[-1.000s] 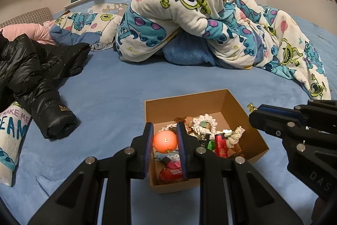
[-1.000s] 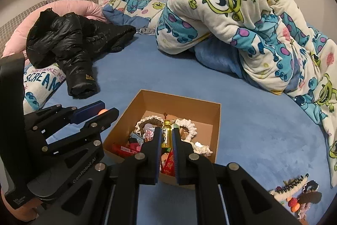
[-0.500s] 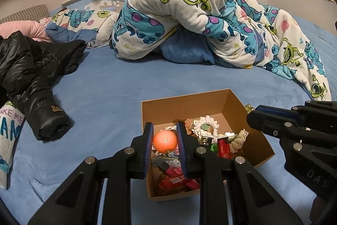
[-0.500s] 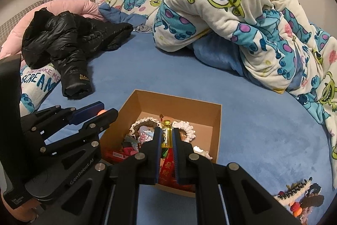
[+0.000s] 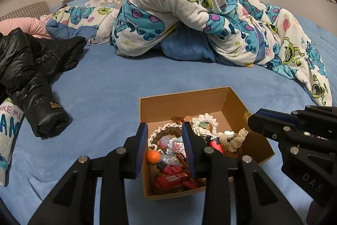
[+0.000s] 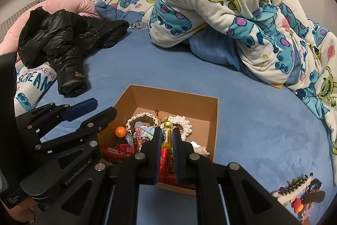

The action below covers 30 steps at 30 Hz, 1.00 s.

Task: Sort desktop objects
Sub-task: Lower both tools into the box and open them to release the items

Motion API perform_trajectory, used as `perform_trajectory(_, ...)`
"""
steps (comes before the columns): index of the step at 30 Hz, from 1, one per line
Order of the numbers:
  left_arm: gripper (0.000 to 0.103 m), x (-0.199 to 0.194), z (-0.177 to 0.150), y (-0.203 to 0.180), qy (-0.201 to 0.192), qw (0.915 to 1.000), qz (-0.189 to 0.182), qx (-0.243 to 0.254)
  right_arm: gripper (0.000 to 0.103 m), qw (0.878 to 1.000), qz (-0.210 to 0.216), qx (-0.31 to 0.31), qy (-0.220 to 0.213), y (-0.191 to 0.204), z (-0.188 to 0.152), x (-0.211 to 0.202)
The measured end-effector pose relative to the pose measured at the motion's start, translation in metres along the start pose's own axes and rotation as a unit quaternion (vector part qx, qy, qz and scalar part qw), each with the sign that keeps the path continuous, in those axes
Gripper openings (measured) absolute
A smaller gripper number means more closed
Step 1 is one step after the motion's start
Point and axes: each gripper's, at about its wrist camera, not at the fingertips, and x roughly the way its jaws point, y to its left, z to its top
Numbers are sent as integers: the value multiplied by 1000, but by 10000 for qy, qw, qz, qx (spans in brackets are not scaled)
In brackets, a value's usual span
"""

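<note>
Plush blue bedspread (image 5: 118,81) bears square cardboard box (image 5: 183,102).

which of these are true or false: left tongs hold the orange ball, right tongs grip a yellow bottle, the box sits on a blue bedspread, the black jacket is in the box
1. The left tongs hold the orange ball. False: they are open, and the ball lies inside the cardboard box.
2. The right tongs grip a yellow bottle. True.
3. The box sits on a blue bedspread. True.
4. The black jacket is in the box. False: it lies on the bedspread, apart from the box.
</note>
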Motion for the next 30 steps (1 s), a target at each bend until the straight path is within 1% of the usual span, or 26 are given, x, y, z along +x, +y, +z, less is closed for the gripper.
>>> perform_trajectory(7,34,-2,-2,-1,26,10000,17,-5,11,10000,22,46,0,-3,0,0)
perform_trajectory(12,34,-2,-2,-2,26,10000,30,16,20,10000,12,84,-15,-5,-2,-2)
perform_trajectory(16,34,-4,-2,-4,20,10000,45,22,20,9999,18,132,-40,-8,-3,-7)
perform_trajectory(22,34,-16,-2,-12,18,10000,63,51,21,9998,20,199,-72,-11,-8,-19)
perform_trajectory(28,34,-35,0,-26,-22,10000,73,57,22,9996,-16,272,-80,-24,-18,-38)
perform_trajectory(30,34,-41,0,-34,-27,10000,54,72,24,9994,-49,323,-90,-31,-23,-46)
